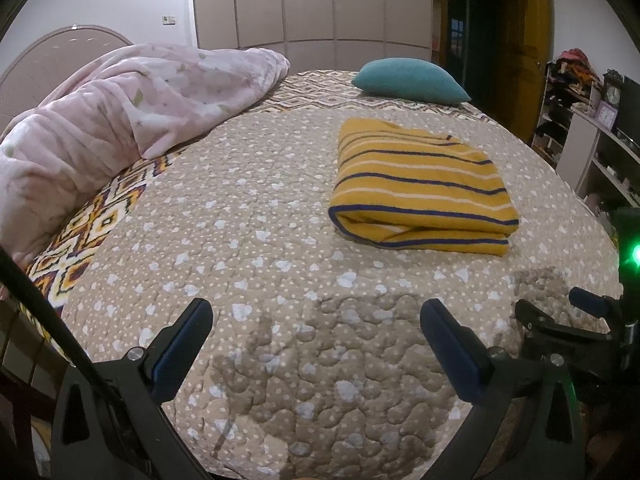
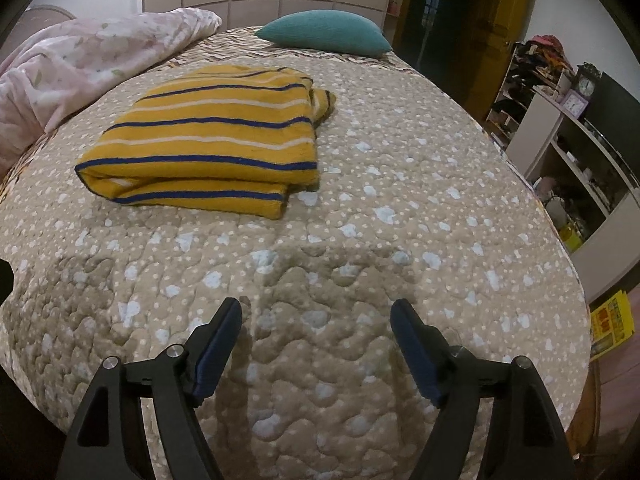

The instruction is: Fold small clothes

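A pink blanket [image 1: 120, 108] lies bunched at the bed's left edge; the left gripper [image 1: 316, 320] hovers over the quilt [image 1: 260, 240], jaws wide apart and empty; the striped garment [image 1: 420, 184] lies folded ahead of it, well apart; the right gripper [image 2: 316, 320] is likewise spread and empty. The fold looks finished — next, I judge, a final tidy or setting it aside.

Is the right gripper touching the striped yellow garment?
Apart. Right wrist view: open right gripper sits short of the folded garment, bare quilt between.
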`<act>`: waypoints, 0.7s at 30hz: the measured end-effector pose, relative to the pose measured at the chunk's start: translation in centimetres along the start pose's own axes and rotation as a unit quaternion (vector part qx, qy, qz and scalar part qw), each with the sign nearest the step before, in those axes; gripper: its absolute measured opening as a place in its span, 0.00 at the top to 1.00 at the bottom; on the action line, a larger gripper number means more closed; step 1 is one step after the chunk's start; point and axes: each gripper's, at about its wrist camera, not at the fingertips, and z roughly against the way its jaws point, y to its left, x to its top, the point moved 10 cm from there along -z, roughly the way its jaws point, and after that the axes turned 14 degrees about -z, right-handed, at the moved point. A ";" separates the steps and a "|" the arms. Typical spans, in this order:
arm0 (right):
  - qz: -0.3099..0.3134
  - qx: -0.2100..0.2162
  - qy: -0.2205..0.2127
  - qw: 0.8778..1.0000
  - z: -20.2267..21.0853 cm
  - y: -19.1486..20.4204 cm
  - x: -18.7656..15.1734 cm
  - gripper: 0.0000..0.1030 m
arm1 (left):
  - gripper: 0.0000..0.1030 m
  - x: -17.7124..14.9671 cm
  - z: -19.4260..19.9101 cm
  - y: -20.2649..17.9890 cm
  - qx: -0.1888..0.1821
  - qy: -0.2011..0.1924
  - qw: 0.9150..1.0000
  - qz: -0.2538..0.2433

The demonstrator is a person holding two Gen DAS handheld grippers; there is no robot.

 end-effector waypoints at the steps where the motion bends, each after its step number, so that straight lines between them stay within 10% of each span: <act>1: -0.001 0.000 0.001 1.000 -0.1 -0.1 0.1 0.21 | 0.00 0.0 -0.1 -0.1 -0.001 0.002 1.000 -0.001; 21: -0.010 0.003 -0.001 1.000 -1.0 -0.5 0.5 0.20 | 0.00 -1.0 -1.9 -1.0 -0.022 0.030 0.999 0.001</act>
